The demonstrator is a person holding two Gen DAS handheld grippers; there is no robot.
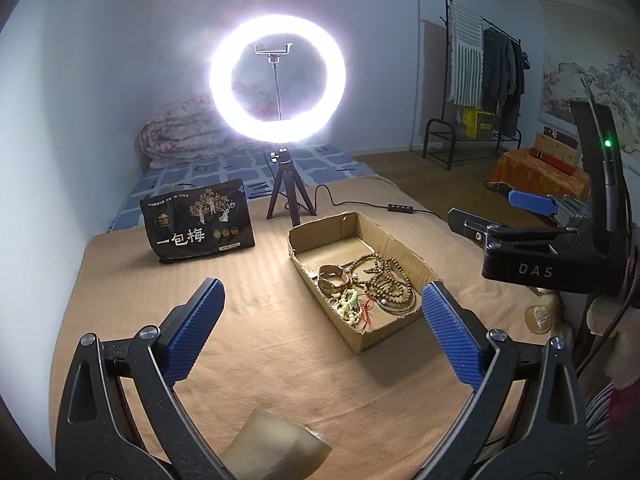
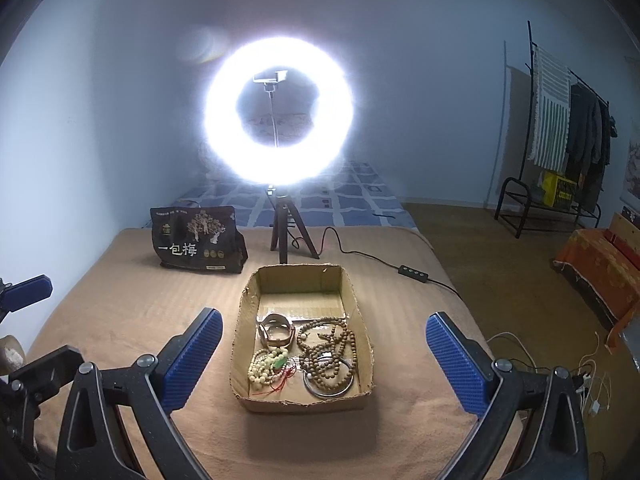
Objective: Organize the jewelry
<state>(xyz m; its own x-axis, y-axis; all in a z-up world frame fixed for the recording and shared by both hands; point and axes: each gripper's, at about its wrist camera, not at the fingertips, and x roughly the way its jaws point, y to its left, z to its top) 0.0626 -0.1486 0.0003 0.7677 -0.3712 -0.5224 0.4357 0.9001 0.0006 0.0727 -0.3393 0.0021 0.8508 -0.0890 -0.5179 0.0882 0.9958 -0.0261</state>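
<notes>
A shallow cardboard box (image 1: pixel 404 246) (image 2: pixel 244 308) lies on the tan blanket. It holds brown wooden bead strings (image 1: pixel 384 276) (image 2: pixel 328 344), a wristwatch (image 1: pixel 334 278) (image 2: pixel 276 330), a pale bead bracelet with a green piece and red cord (image 1: pixel 350 306) (image 2: pixel 268 368) and a metal bangle (image 1: pixel 400 306) (image 2: pixel 328 390). My left gripper (image 1: pixel 322 312) is open and empty, just short of the box and to its left. My right gripper (image 2: pixel 324 344) is open and empty, jaws either side of the box's near half, apart from it. The right gripper's body (image 1: pixel 536 248) shows in the left wrist view.
A lit ring light on a small tripod (image 1: pixel 286 196) (image 2: pixel 286 236) stands behind the box, its cable and switch (image 2: pixel 414 272) trailing right. A black snack bag (image 1: pixel 198 220) (image 2: pixel 198 240) stands at the back left. A pale lump (image 1: pixel 276 444) lies near the left gripper.
</notes>
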